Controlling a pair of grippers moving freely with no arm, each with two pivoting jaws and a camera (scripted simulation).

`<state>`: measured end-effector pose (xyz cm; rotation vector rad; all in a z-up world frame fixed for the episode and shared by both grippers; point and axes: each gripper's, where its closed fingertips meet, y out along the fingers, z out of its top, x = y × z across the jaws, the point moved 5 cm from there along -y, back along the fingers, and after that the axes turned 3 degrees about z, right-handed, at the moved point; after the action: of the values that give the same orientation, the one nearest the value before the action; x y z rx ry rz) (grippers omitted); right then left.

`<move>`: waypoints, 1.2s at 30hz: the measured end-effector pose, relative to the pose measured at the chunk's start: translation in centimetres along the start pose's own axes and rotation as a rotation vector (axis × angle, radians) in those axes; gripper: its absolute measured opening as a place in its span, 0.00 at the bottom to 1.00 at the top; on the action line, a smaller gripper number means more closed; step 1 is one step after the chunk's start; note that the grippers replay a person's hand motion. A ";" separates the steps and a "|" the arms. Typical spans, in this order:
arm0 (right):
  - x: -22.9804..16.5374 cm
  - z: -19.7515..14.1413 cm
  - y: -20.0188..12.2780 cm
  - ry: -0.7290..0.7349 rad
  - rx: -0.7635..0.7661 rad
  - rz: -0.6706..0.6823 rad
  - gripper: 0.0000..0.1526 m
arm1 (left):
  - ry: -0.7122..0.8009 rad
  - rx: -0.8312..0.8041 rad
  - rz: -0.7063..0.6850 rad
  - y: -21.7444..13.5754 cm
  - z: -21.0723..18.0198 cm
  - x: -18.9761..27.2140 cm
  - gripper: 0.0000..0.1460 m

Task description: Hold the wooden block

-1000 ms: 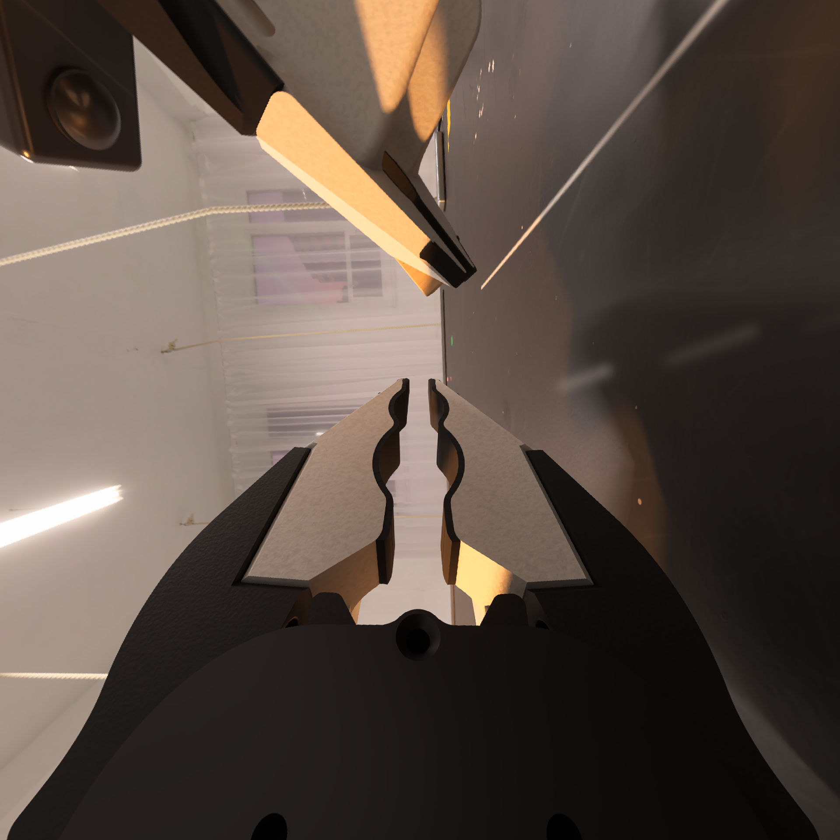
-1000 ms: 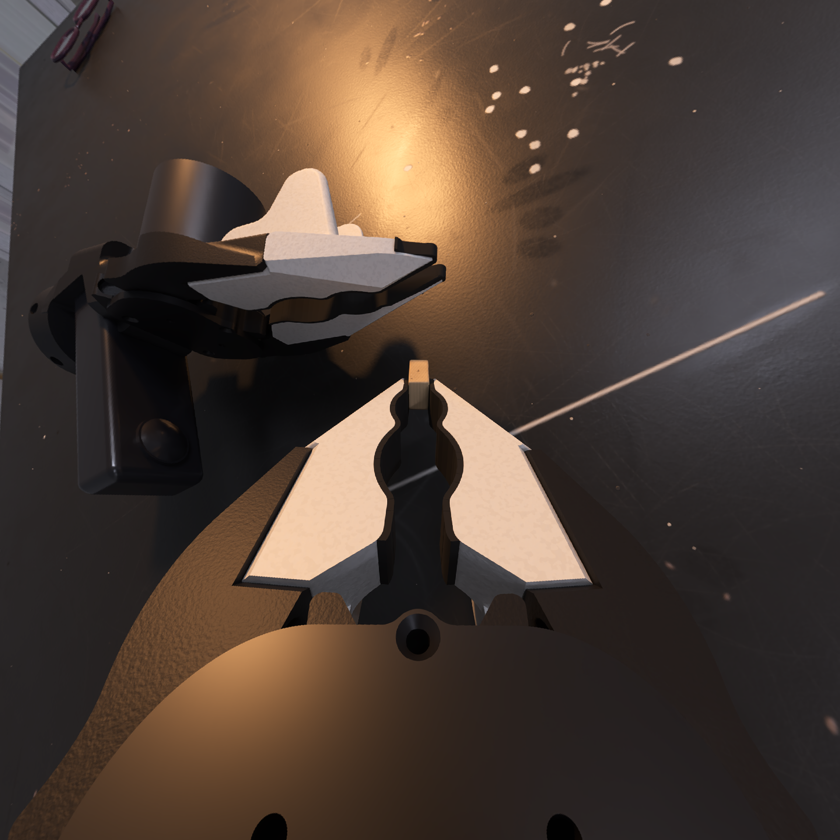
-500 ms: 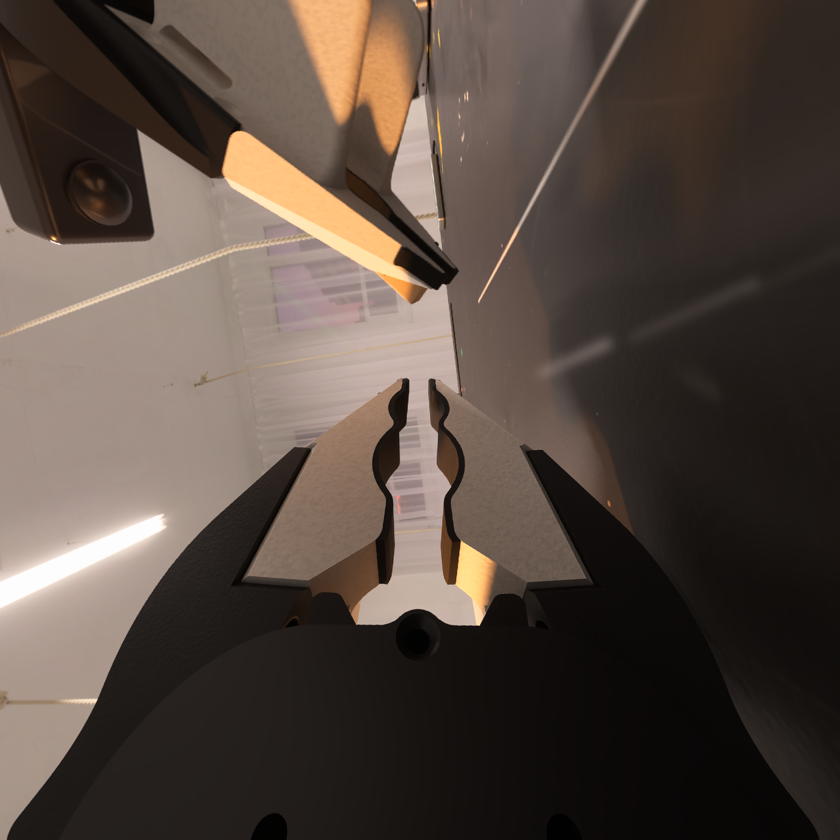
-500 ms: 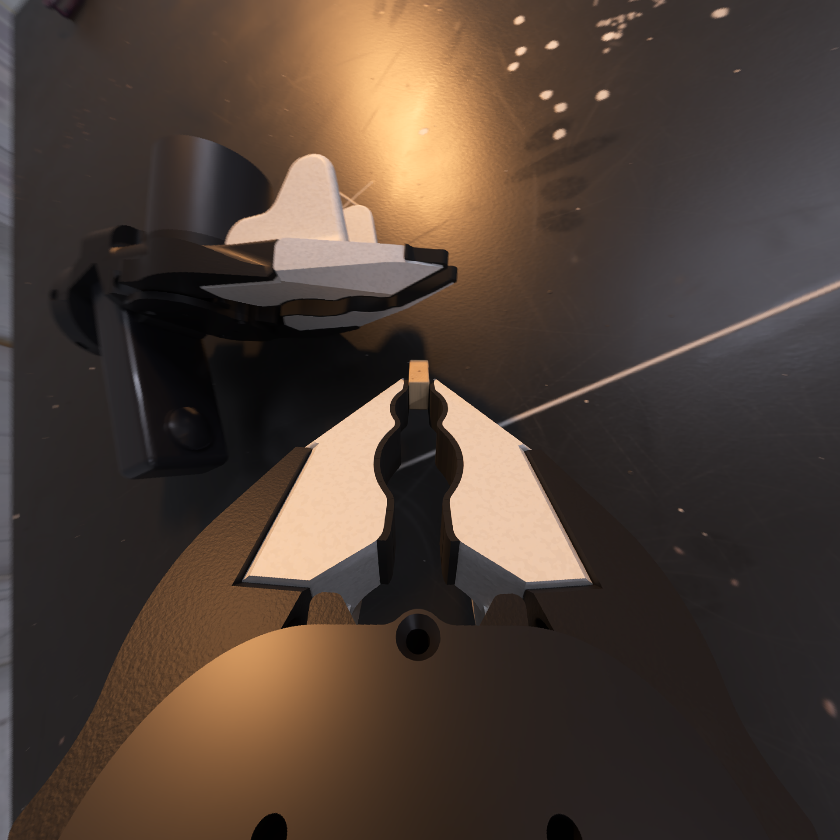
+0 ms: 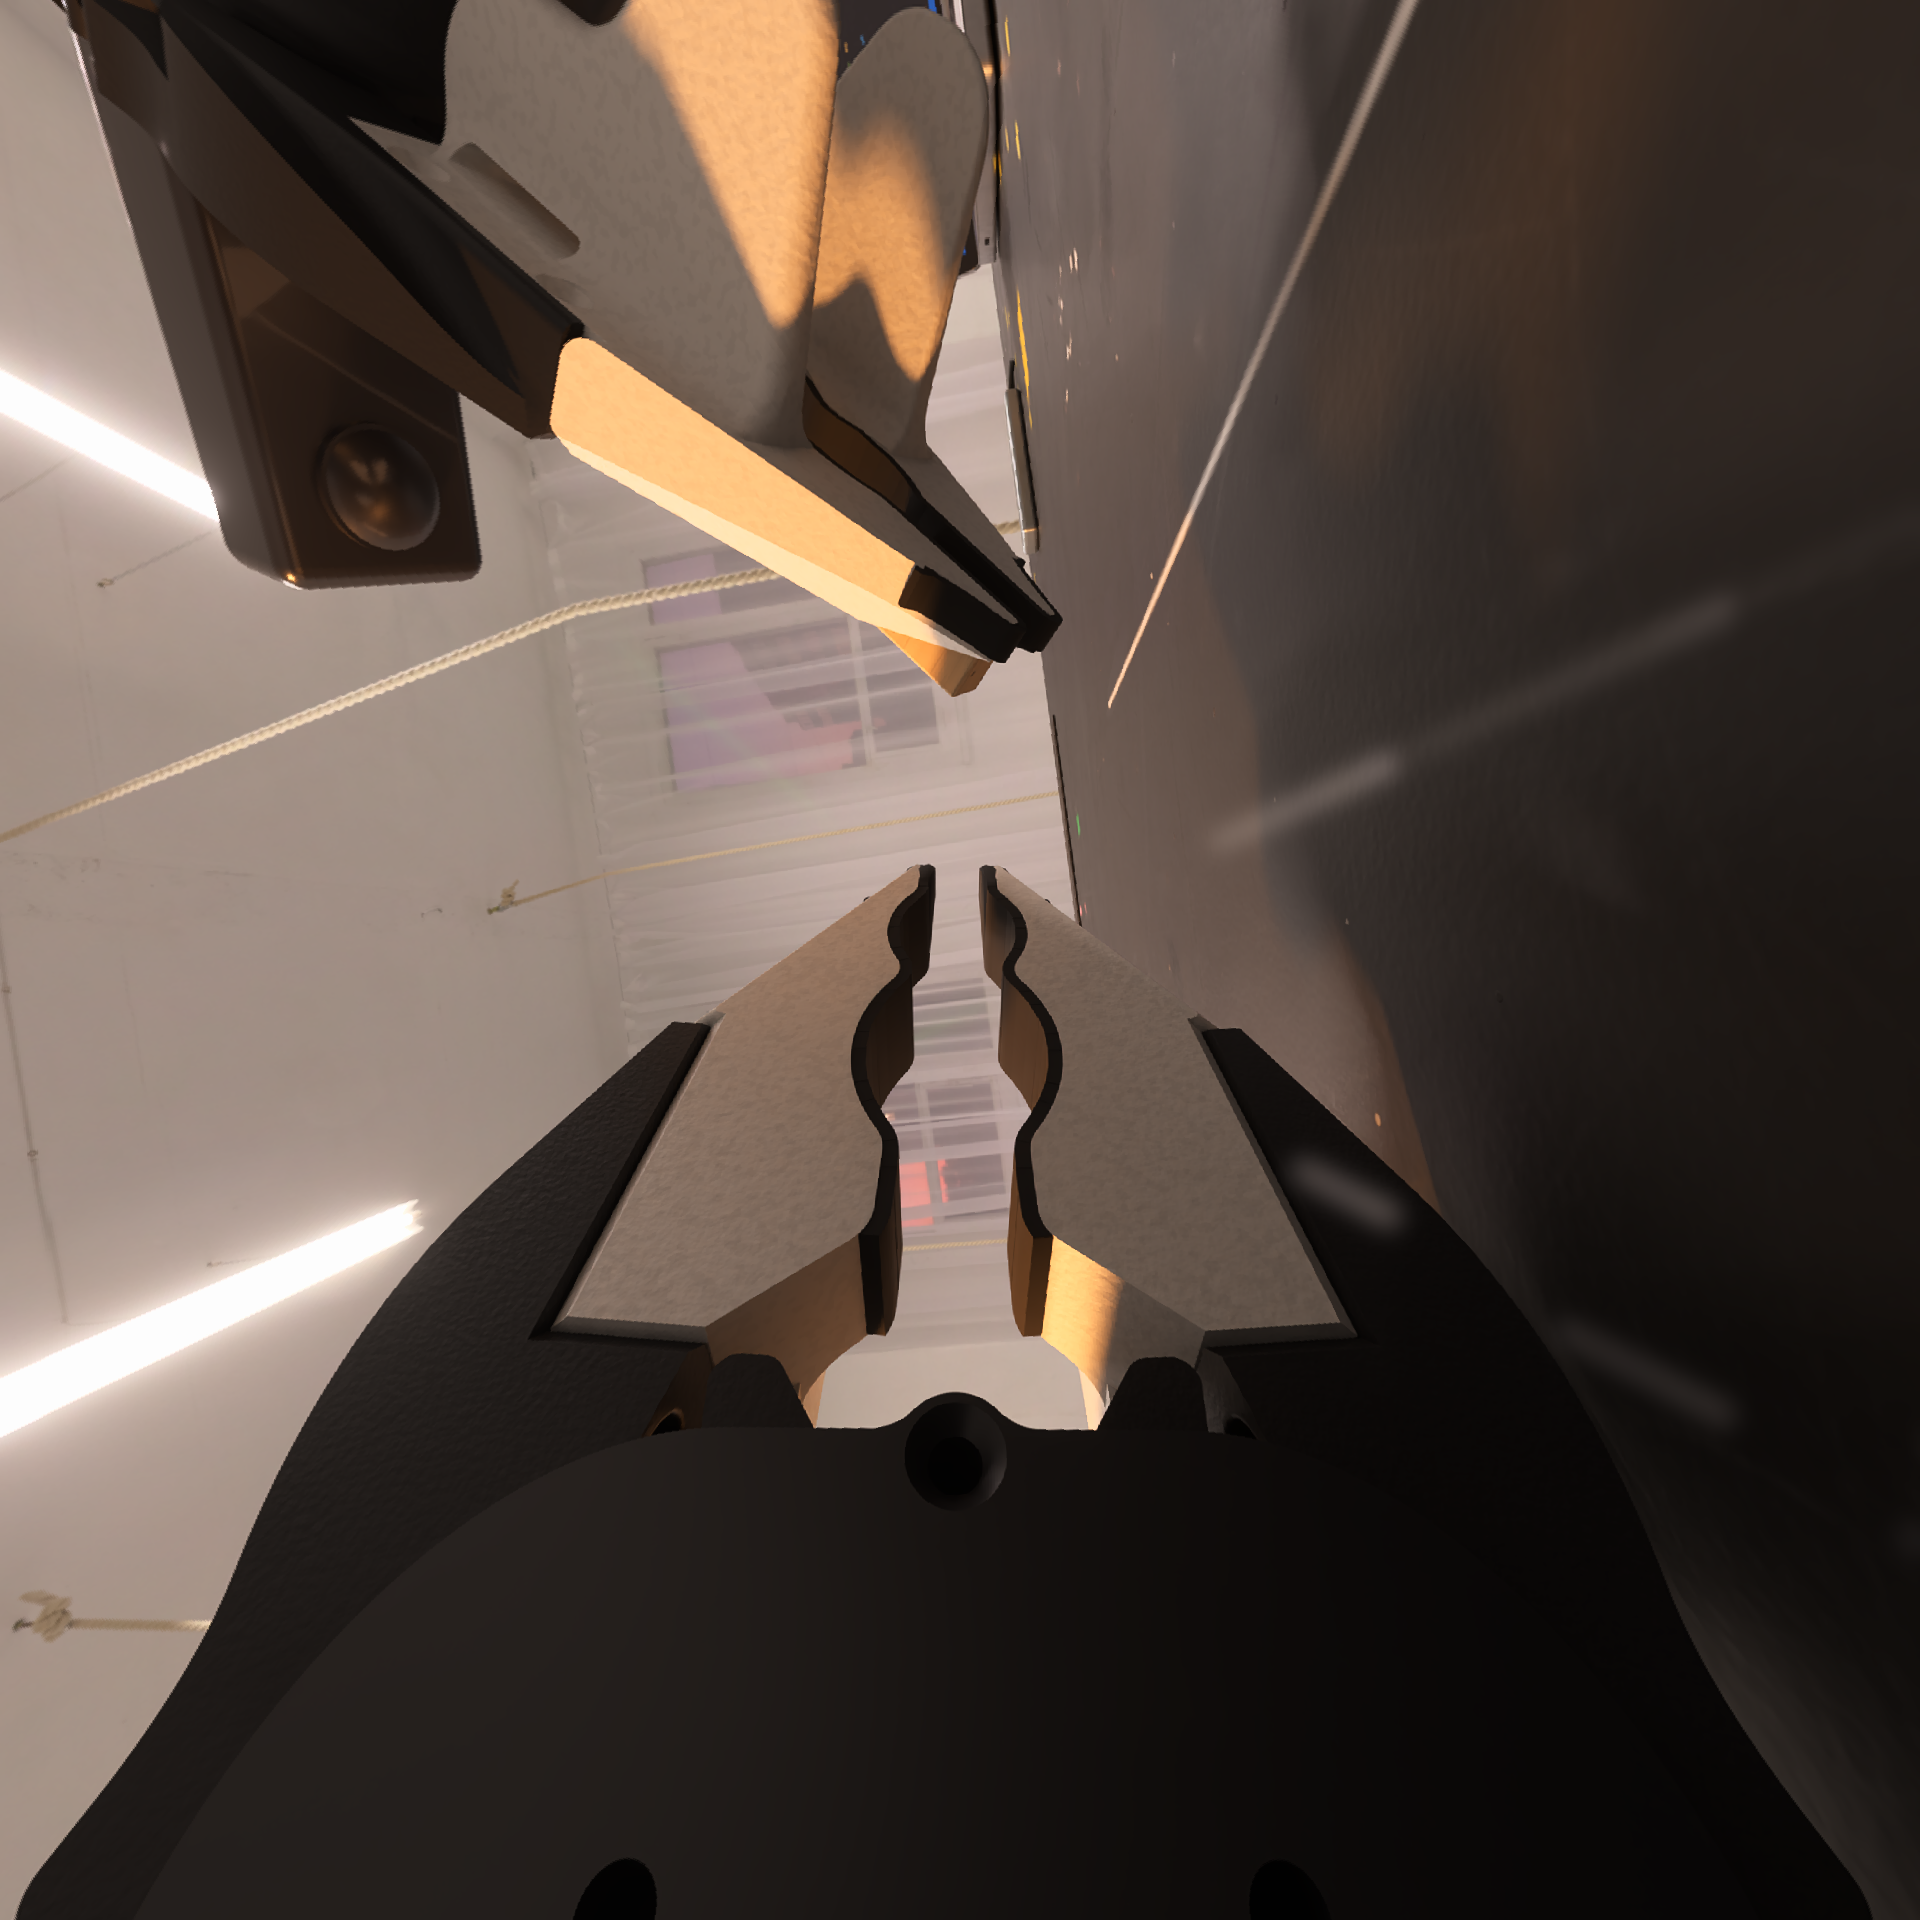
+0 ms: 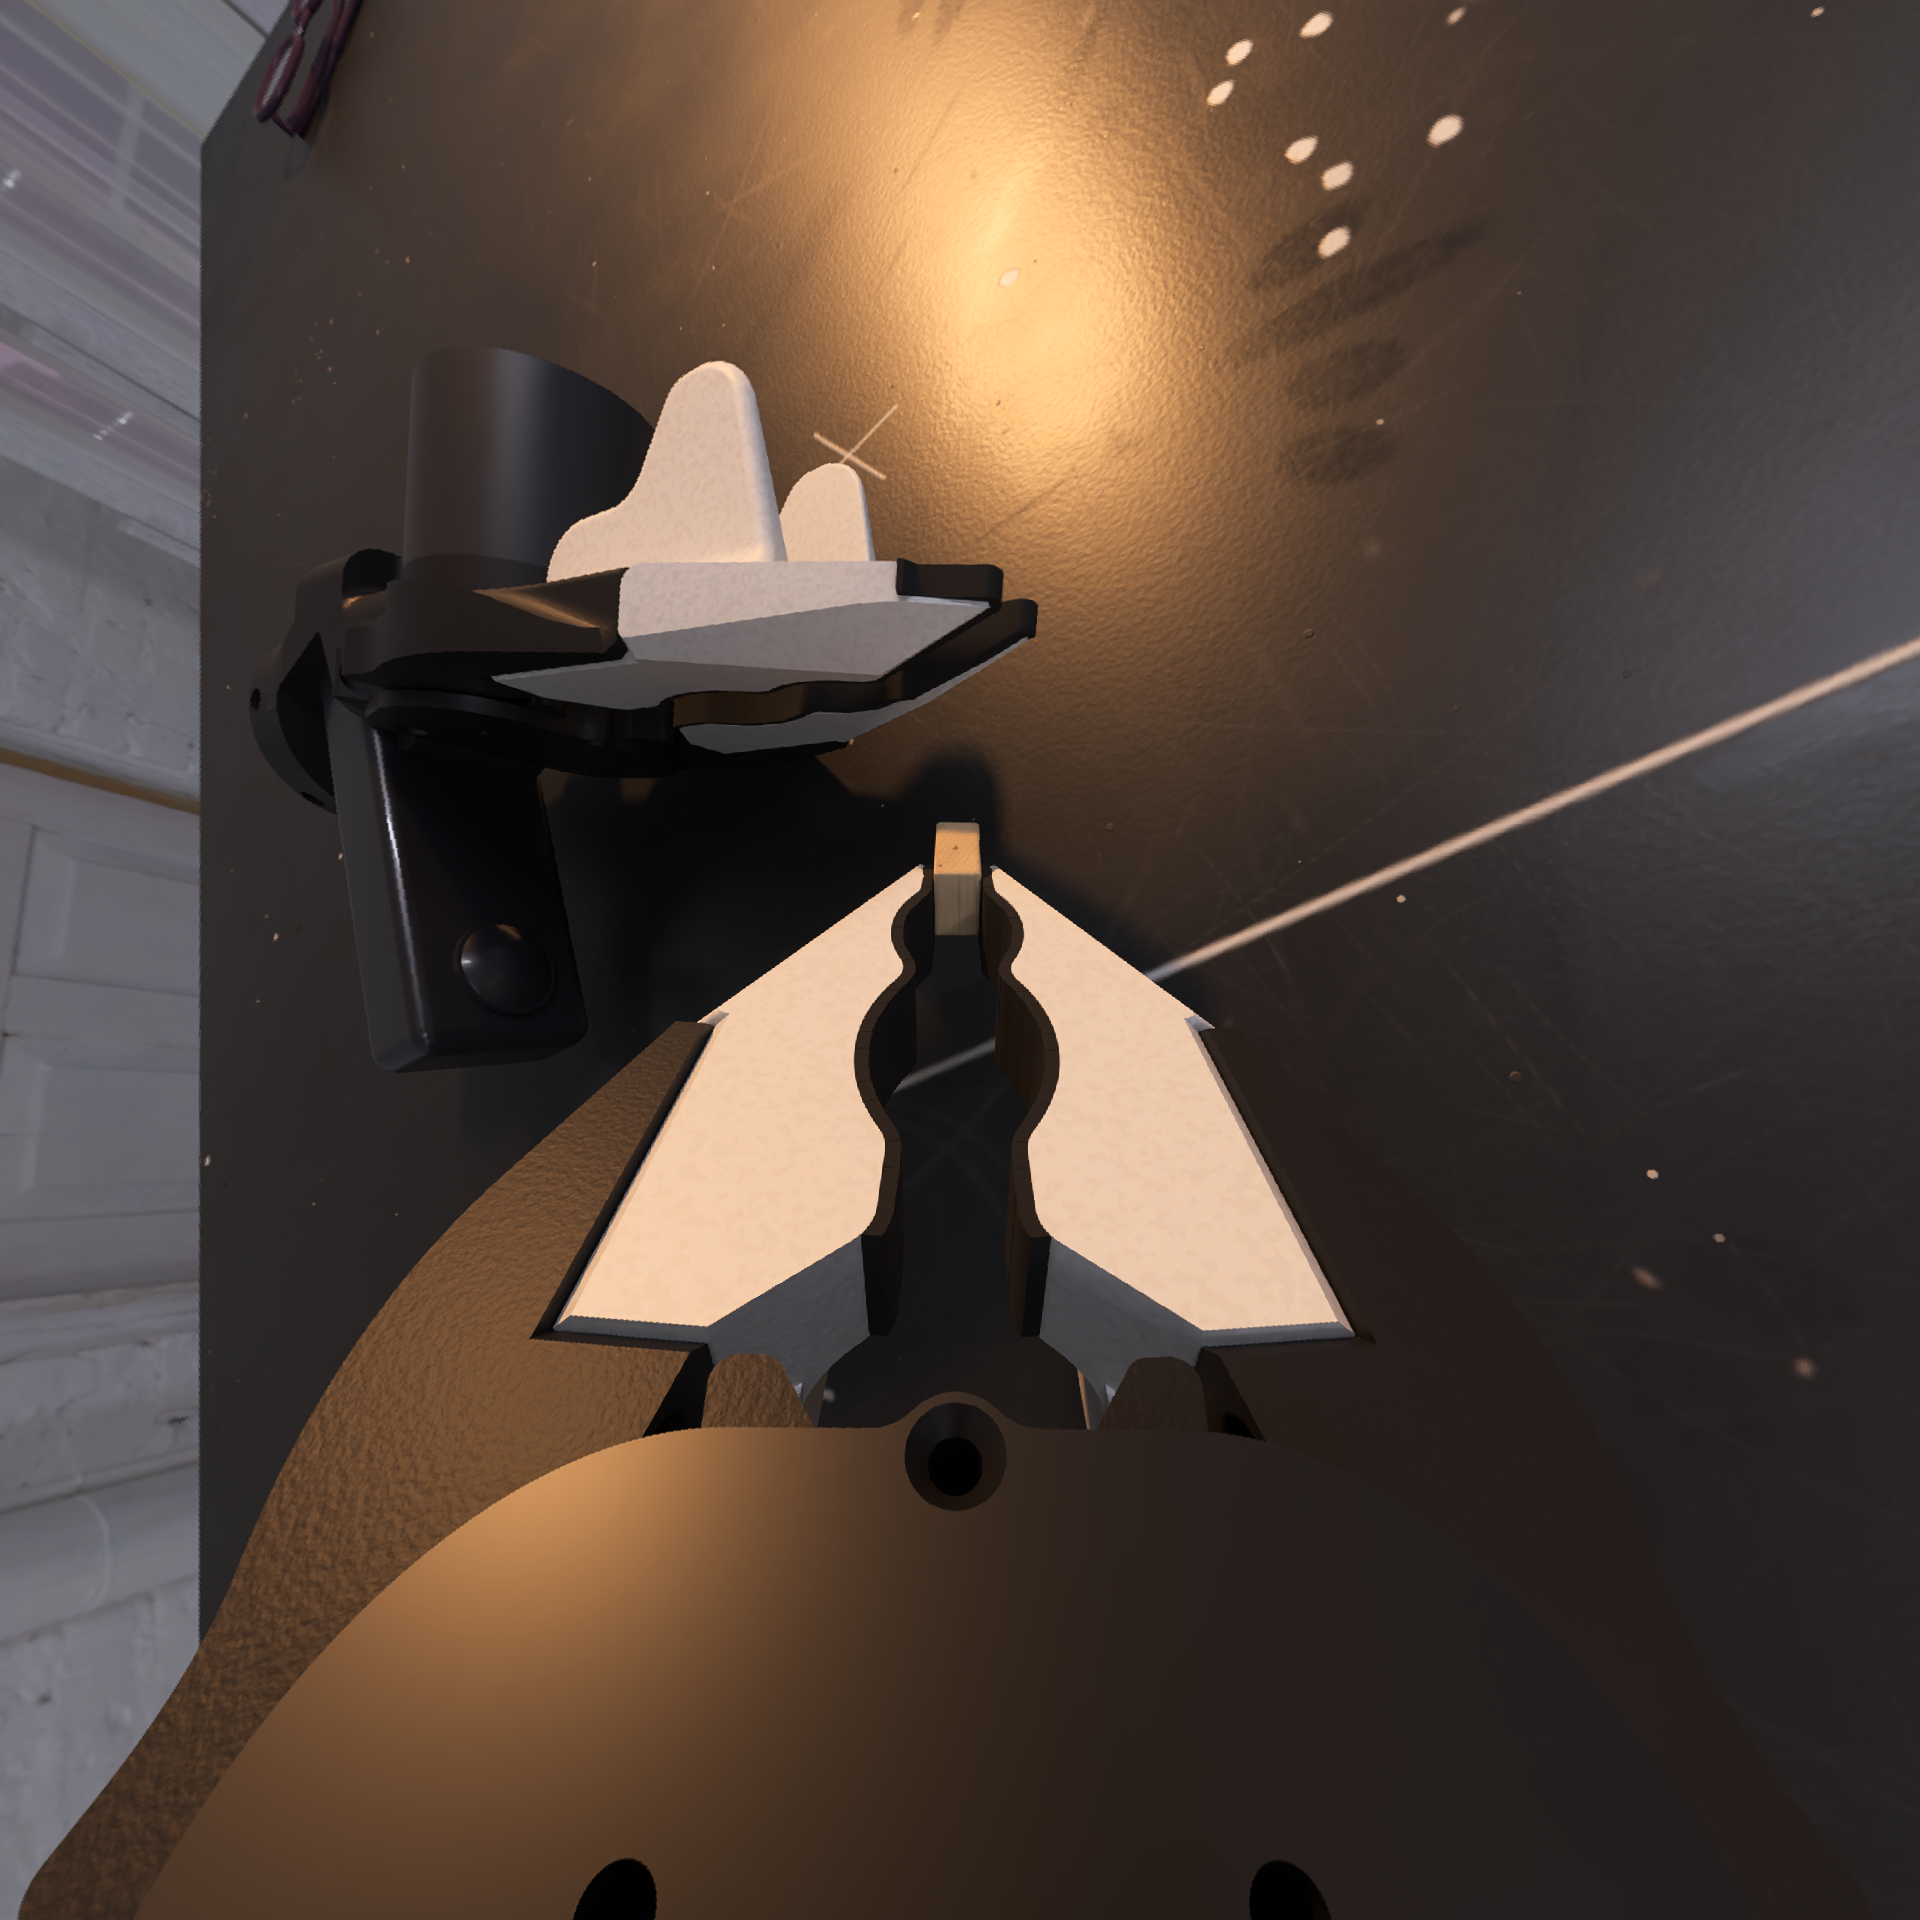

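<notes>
The small pale wooden block (image 6: 957, 899) is pinched between the tips of my right gripper (image 6: 956, 878), which is shut on it above the dark table (image 6: 1455, 623). In the left wrist view the right gripper (image 5: 1023, 623) comes in from the upper left, and the block (image 5: 940, 665) sticks out of its tips. My left gripper (image 5: 957, 883) is closed down to a narrow slit and holds nothing. In the right wrist view the left gripper (image 6: 1013, 629) lies sideways just beyond and left of the block, apart from it.
The table's left edge (image 6: 203, 727) runs down the right wrist view, with pale wall beyond it. A dark-framed pair of glasses (image 6: 301, 62) lies at the far left corner. A thin light line (image 6: 1558, 800) crosses the table. In the left wrist view, ropes and light strips cross a white room.
The right gripper, still holding the block, has come nearer and lower in the left wrist view. The right wrist view has shifted so the table's left edge shows. Neither grip has changed.
</notes>
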<state>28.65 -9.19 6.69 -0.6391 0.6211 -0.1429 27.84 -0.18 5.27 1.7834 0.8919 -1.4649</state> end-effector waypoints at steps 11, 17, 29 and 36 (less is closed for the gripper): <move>0.0 0.0 -0.4 0.013 0.006 0.016 0.05 | 0.016 0.013 0.028 -0.1 0.2 -0.3 0.06; 0.0 0.0 -0.6 0.015 0.015 0.021 0.05 | 0.007 0.018 0.021 -0.2 0.3 -0.2 0.06; -0.2 -0.2 -0.3 0.024 -0.004 0.041 0.05 | 0.019 0.028 0.027 -0.3 0.5 -0.3 0.06; -0.3 -0.4 -0.3 0.033 -0.016 0.061 0.04 | 0.020 0.043 0.032 -0.4 0.7 -0.3 0.05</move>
<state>28.23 -9.51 6.75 -0.6338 0.6731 -0.0920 27.07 -0.59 5.46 1.8383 0.8437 -1.4591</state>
